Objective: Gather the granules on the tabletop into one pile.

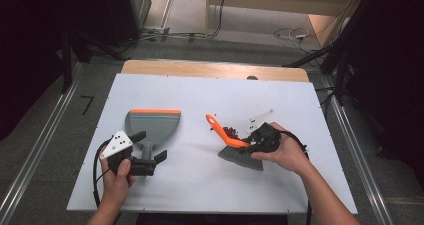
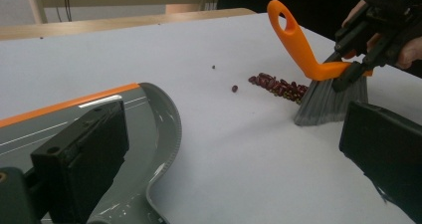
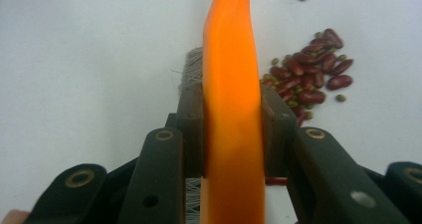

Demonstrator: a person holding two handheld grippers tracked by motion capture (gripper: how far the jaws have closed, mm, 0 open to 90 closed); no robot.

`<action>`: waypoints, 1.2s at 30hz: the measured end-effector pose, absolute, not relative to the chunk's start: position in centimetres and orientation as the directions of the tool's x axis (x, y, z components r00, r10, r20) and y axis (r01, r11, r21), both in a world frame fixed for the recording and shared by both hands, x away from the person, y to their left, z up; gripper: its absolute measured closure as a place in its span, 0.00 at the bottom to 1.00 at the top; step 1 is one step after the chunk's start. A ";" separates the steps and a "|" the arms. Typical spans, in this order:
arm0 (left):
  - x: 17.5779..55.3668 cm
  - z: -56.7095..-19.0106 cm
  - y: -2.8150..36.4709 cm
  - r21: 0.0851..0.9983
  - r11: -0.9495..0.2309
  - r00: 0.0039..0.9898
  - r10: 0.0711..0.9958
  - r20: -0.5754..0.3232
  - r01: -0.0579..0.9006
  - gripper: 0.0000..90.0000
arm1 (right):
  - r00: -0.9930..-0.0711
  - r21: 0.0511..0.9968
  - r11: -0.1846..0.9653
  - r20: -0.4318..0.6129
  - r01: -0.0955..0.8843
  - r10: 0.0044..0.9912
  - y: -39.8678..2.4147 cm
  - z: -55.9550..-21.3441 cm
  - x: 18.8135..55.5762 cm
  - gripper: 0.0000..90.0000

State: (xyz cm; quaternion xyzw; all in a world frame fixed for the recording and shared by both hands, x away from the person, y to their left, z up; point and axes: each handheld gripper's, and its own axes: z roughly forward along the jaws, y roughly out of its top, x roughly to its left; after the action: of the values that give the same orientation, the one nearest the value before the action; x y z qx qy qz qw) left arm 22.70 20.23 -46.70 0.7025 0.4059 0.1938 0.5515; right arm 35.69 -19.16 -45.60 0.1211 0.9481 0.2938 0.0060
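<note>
A grey dustpan [image 1: 152,125] with an orange lip lies left of centre on the white table [image 1: 200,185]. My left gripper [image 1: 149,146] stands open, its jaws wide apart on either side of the dustpan's handle; the left gripper view has the dustpan [image 2: 154,129] beside the left jaw. My right gripper [image 1: 252,144] is shut on the orange handle of a hand brush [image 1: 240,156], whose grey bristles rest on the table. In the right gripper view the pads clamp the brush handle [image 3: 232,84]. A pile of red beans [image 1: 231,131] [image 2: 278,87] [image 3: 308,79] lies just beyond the bristles.
One stray bean [image 2: 234,88] and a small dark speck [image 2: 213,66] lie between the pile and the dustpan. A wooden strip [image 1: 215,70] runs along the table's far edge. Cables [image 1: 295,35] lie on the floor behind.
</note>
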 end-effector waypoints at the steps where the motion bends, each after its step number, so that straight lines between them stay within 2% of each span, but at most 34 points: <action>1: 22.7 -46.7 20.2 0.931 -0.063 0.595 0.784 -0.176 0.358 0.00 | -0.971 0.559 0.799 0.056 0.222 0.231 -19.2 -45.6 35.8 0.75; 16: 22.8 -46.8 20.3 0.930 -0.062 0.595 0.784 -0.179 0.362 0.00 | -0.971 0.556 0.804 0.025 0.209 0.236 -18.8 -45.2 38.4 0.75; 26: 22.7 -46.8 20.3 0.931 -0.063 0.594 0.785 -0.177 0.361 0.00 | -0.967 0.553 0.805 0.009 0.216 0.253 -18.5 -44.5 38.7 0.75; 33: 22.8 -46.7 20.4 0.931 -0.063 0.593 0.785 -0.177 0.361 0.00 | -0.946 0.591 0.753 0.054 0.288 0.319 -18.2 -42.8 38.3 0.75; 36: 22.8 -46.7 20.3 0.931 -0.063 0.594 0.785 -0.176 0.360 0.00 | -0.908 0.595 0.702 0.125 0.391 0.400 -16.7 -42.2 38.1 0.75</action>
State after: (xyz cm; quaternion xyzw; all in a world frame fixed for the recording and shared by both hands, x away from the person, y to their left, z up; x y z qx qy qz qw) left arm 22.77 20.32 -46.73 0.7030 0.4073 0.1933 0.5501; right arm 38.15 -16.73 -42.21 0.2146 0.9225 0.3209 0.0068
